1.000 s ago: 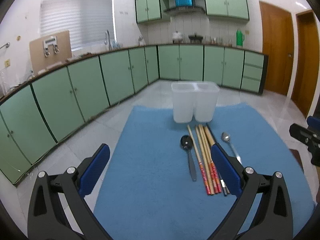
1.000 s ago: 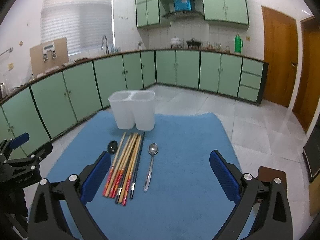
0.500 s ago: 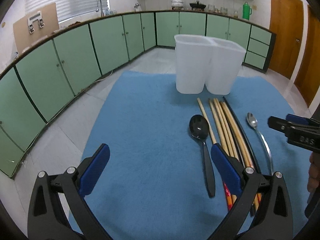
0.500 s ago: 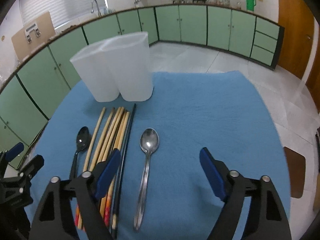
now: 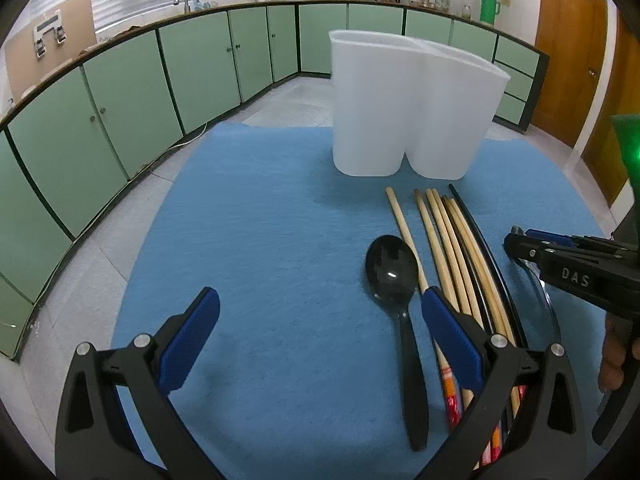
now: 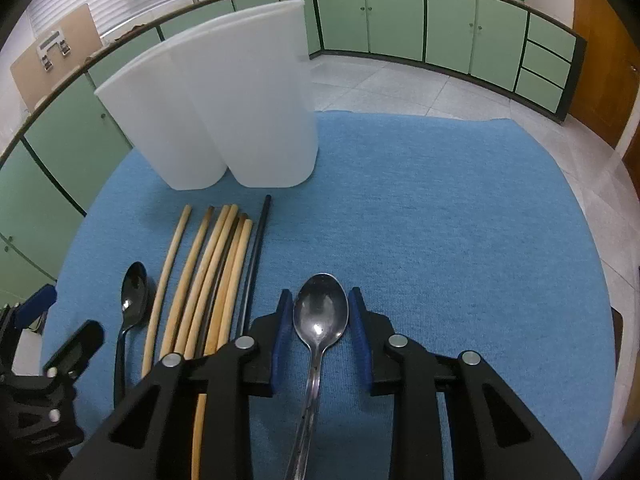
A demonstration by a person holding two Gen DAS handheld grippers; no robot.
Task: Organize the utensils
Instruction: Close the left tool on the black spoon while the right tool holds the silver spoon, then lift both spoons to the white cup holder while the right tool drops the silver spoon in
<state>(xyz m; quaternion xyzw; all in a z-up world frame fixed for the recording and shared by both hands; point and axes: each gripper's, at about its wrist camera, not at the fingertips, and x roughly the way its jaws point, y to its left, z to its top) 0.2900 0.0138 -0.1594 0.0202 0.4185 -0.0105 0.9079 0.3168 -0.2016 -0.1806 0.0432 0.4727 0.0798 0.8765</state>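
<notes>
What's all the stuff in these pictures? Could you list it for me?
Mat: one, blue, spread over the tiled floor.
Holder: one, white, two compartments, upright at the mat's far side.
Chopsticks: a bundle, mostly tan wood with at least one black, lying in front of the holder.
Black spoon: one, left of the chopsticks.
Silver spoon: one, right of the chopsticks.
Cabinets: green, along the walls.
Left gripper: black with blue pads, open, above the mat beside the black spoon.
Right gripper: same make, jaws closing around the silver spoon's bowl, pads not yet touching.
</notes>
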